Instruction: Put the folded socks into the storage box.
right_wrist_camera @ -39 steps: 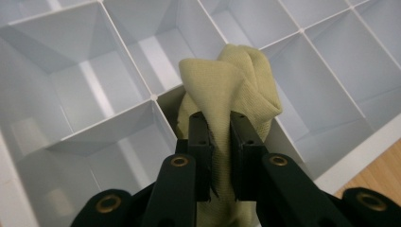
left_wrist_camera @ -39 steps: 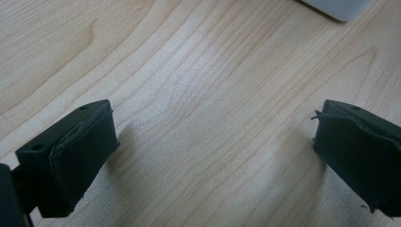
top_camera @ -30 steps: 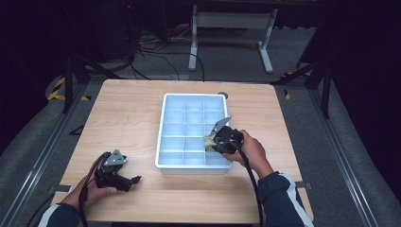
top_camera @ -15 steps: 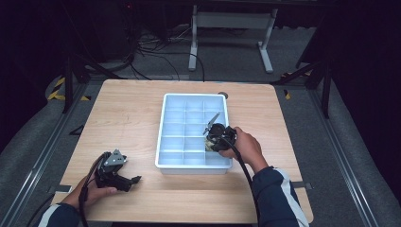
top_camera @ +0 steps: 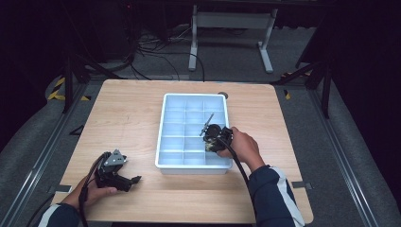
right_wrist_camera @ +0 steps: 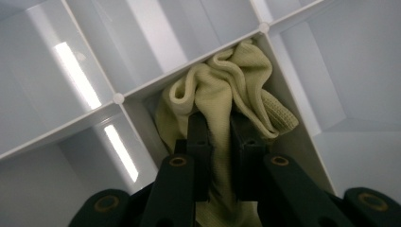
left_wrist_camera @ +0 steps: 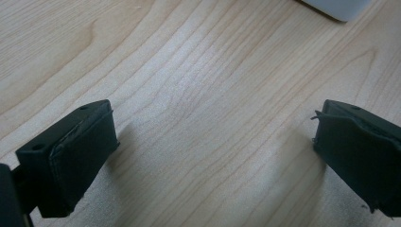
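A white compartment tray (top_camera: 163,142) sits in the middle of the wooden table. My right gripper (top_camera: 209,142) reaches down into one of its right-hand compartments. In the right gripper view, my right gripper (right_wrist_camera: 220,130) is shut on a pale yellow-green cloth (right_wrist_camera: 227,90), which is bunched into the compartment's corner against the white dividers (right_wrist_camera: 118,98). My left gripper (top_camera: 135,180) rests on the table at the front left, held in a hand. The left gripper view has the left gripper (left_wrist_camera: 215,137) open wide over bare wood, nothing between its jaws.
The tray's corner (left_wrist_camera: 338,8) is at the top right in the left gripper view. Metal stand legs (top_camera: 231,28) and cables (top_camera: 156,52) lie on the floor beyond the table's far edge. Bare wood surrounds the tray on the left and right.
My right gripper has moved left and slightly forward inside the tray, carrying the cloth deeper into a compartment. The left gripper has stayed in place.
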A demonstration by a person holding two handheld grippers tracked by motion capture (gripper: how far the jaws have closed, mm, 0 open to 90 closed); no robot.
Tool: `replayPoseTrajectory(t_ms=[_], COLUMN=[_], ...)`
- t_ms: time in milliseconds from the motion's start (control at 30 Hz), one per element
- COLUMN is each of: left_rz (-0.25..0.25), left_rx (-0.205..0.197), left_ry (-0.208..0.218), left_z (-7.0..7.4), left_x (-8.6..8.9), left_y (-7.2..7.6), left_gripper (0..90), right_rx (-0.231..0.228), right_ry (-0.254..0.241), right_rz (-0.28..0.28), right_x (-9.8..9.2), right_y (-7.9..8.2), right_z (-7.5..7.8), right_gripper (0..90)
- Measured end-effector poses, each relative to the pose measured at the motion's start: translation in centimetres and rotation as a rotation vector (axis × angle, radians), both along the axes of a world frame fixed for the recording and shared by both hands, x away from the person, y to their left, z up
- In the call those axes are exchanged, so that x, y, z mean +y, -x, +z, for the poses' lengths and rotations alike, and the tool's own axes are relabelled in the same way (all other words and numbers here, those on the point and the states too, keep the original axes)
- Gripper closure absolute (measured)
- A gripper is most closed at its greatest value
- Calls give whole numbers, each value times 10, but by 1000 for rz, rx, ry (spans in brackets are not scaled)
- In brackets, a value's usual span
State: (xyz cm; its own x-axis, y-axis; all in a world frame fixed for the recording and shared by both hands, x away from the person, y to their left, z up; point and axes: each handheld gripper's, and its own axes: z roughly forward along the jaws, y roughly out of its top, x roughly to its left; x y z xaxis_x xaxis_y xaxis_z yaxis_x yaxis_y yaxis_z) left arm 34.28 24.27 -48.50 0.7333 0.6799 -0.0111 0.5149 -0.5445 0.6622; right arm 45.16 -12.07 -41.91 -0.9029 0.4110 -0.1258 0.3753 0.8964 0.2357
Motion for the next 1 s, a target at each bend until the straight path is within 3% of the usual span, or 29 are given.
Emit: replayPoseTrajectory(t_ms=[400, 633, 1000], left_rz=[0, 0, 0], left_rx=[0, 0, 0], left_ry=[0, 0, 0], left_z=[0, 0, 0], left_x=[0, 0, 0], left_y=[0, 0, 0], left_gripper=[4, 4, 4], right_rx=[0, -7, -20], right_ry=[-26, -97, -128], right_rz=[-24, -34, -48], right_x=[-3, -9, -11], right_y=[1, 3, 4], right_z=[0, 1, 1], right_gripper=[778, 768, 744])
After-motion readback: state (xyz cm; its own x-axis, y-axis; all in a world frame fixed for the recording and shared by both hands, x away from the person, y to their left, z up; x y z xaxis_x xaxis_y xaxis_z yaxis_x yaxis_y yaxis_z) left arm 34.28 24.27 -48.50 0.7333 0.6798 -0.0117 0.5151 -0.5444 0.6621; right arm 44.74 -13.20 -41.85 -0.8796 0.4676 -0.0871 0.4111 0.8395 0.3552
